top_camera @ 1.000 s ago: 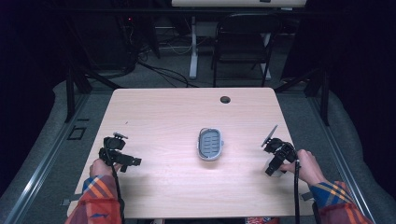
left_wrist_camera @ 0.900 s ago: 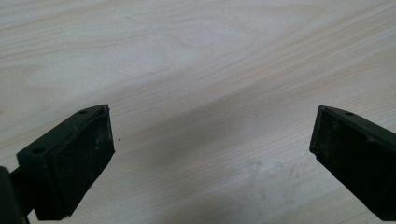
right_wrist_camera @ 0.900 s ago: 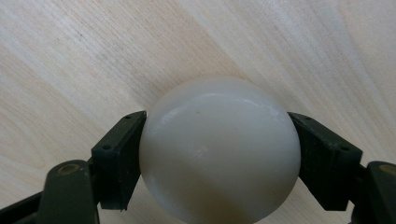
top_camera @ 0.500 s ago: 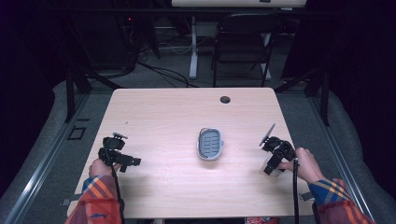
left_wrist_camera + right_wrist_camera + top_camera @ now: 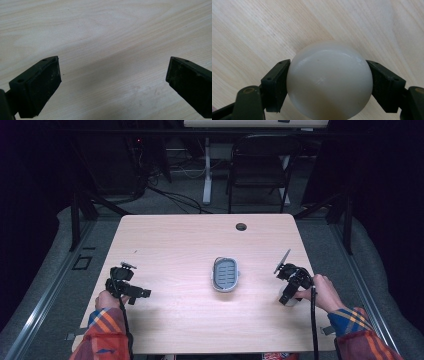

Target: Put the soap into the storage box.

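Observation:
A smooth white round object (image 5: 329,72), like a ball, sits between the jaws of my right gripper (image 5: 329,85), which press on its two sides over the wooden table (image 5: 249,30). In the high view my right gripper (image 5: 287,296) is near the table's right edge, held by a hand. My left gripper (image 5: 140,292) is at the table's left front. In the left gripper view my left gripper (image 5: 112,75) stands wide open over bare wood with nothing between its jaws. A grey oval dish with a slatted inside (image 5: 226,273) lies at the table's middle, apart from both grippers.
A small dark round hole (image 5: 241,226) is set in the table (image 5: 170,240) near its far edge. Beyond the table stand a black chair (image 5: 260,175) and cables on the floor. Both forearms in plaid sleeves come in from the front edge.
My right gripper has drifted slightly toward the table's middle with the white object in it. The left gripper has stayed put.

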`<state>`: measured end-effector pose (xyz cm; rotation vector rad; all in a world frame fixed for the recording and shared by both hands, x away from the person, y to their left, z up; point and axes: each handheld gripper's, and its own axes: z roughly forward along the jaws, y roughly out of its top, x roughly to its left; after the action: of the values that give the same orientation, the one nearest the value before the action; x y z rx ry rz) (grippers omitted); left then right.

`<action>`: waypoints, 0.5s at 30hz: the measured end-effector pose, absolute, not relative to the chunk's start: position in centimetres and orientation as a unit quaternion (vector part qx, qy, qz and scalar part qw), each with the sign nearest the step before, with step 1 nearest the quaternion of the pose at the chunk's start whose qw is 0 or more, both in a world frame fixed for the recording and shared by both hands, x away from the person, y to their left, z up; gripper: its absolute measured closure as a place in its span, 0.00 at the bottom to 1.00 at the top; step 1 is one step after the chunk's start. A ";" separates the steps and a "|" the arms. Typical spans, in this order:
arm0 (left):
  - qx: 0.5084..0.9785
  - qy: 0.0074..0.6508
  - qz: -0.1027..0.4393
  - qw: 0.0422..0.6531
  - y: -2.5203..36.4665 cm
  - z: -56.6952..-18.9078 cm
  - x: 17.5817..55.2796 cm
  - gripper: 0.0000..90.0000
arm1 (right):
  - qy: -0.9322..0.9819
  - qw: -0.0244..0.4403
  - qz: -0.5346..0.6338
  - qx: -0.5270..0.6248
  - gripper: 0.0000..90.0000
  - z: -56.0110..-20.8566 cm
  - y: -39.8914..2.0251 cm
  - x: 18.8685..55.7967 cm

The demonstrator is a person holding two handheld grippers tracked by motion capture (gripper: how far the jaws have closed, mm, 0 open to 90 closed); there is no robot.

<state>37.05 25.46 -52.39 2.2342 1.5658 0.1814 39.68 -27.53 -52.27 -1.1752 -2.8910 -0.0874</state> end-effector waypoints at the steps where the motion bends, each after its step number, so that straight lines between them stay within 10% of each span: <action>1: 0.800 0.561 0.066 0.203 25.4 -52.4 37.0 0.00 | -0.928 0.011 -0.019 -0.371 0.26 -52.1 -27.4 39.8; 15: 0.802 0.558 0.065 0.202 25.4 -52.4 36.9 0.00 | -0.937 0.003 -0.022 -0.350 0.26 -50.8 -24.7 41.3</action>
<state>36.93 25.40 -52.37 2.2392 1.5579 0.1818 41.35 -24.70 -50.76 -1.0967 -2.9367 -0.0689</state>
